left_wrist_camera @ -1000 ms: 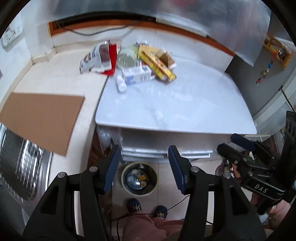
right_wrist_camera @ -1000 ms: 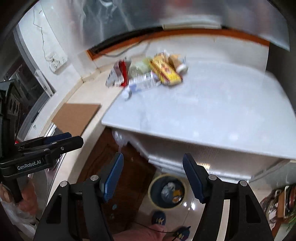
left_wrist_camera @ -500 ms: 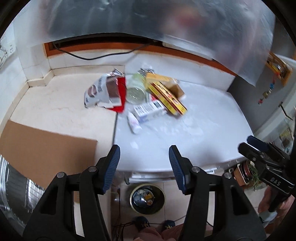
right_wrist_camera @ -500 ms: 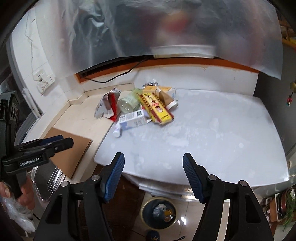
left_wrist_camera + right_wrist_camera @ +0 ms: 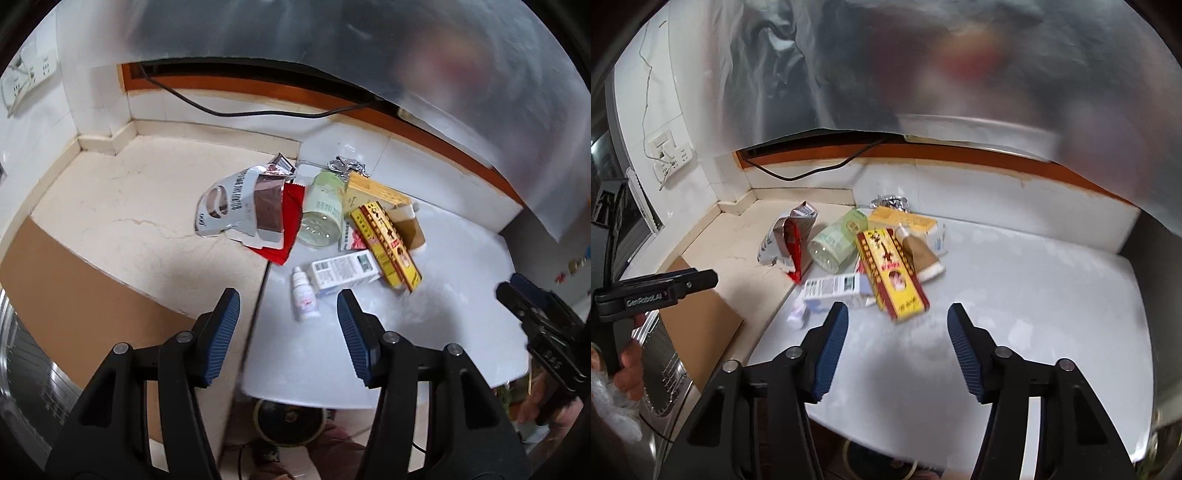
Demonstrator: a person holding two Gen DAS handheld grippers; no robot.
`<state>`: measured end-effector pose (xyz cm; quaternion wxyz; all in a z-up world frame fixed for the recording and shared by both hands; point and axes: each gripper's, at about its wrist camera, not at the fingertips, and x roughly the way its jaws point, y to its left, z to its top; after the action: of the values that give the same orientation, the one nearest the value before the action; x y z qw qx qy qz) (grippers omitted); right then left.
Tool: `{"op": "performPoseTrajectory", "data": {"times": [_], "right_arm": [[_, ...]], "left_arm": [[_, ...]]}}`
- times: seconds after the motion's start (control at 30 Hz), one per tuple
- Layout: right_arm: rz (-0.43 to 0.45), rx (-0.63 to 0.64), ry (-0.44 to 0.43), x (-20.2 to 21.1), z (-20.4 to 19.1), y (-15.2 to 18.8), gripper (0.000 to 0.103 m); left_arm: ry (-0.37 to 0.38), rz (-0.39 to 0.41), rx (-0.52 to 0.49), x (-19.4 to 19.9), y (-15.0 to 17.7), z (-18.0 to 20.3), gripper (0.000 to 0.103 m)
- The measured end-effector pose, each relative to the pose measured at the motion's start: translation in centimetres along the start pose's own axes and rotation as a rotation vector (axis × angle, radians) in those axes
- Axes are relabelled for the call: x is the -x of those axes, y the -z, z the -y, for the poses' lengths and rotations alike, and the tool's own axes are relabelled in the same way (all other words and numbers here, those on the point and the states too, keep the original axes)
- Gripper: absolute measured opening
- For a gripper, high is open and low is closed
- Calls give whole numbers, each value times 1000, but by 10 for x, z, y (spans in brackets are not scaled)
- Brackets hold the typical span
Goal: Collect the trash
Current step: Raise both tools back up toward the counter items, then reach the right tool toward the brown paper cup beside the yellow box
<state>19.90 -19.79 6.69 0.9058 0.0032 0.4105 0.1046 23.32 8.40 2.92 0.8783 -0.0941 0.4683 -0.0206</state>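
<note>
A pile of trash [image 5: 343,229] was seen heaped at the back of the white counter [image 5: 1052,302], with a small dropper bottle [image 5: 304,299] and a white barcoded box [image 5: 343,271] lying nearest. Both the left tool [image 5: 286,325] and the right tool [image 5: 897,336] were held wide open and empty above the counter. Only in the left view was a round bin [image 5: 288,421] shown on the floor, while "GenRobot.AI" could be read only in the right view; the yellow box's [image 5: 890,273] print was too blurred.
</note>
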Motion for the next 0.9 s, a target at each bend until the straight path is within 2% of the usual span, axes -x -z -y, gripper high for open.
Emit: {"op": "performPoseTrajectory", "data": {"times": [0.27,0.57,0.67,0.8,0.9], "right_arm": [[-62,79,-54,-96,37,-50,53],[-138,194,-90,-194,41,-67,38],[-162,216,-94,-215,38,-66,28],[-133,240,-107,-225,37,-68,26],[-135,238,-148,-228,42,-69,25]], "left_arm": [[-8,-44,60,-56,-28,34,51],[-104,-60,92,-109,-42,63,51],[-124,-54,99,-116,-43,66,51],[-132,-27,100,-114,-41,64,48],[-123,0,108,-111,-39,61,47]]}}
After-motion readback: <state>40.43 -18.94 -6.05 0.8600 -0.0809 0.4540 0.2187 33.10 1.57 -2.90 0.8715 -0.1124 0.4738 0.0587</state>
